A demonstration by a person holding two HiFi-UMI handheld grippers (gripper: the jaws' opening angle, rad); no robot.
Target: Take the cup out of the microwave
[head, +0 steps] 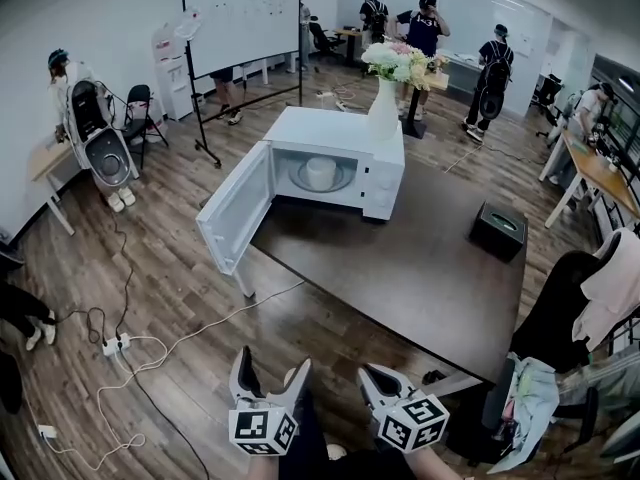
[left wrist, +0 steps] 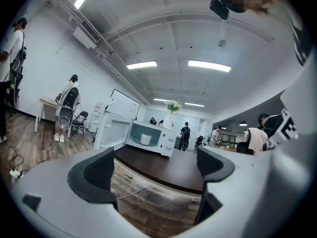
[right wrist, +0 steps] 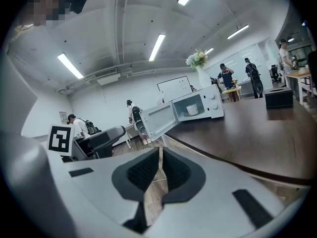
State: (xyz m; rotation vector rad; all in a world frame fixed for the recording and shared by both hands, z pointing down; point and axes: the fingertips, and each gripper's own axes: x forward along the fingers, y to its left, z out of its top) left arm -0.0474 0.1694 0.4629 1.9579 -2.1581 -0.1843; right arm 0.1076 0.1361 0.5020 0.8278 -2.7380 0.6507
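Note:
A white microwave [head: 385, 183] stands on the far part of a dark table [head: 420, 278], its door [head: 235, 208] swung open to the left. A white cup [head: 320, 173] sits inside on the turntable. The cup shows small and far in the left gripper view [left wrist: 145, 139] and in the right gripper view [right wrist: 192, 110]. Both grippers are low at the near side, off the table and far from the microwave. My left gripper [head: 270, 376] [left wrist: 153, 167] is open and empty. My right gripper [head: 380, 380] [right wrist: 161, 170] is shut on nothing.
A white vase of flowers [head: 384, 108] stands on the microwave's top. A black box [head: 498, 230] sits on the table's right side. Cables and a power strip [head: 118, 346] lie on the wood floor at left. A chair with clothes [head: 590, 308] is at right. Several people stand farther back.

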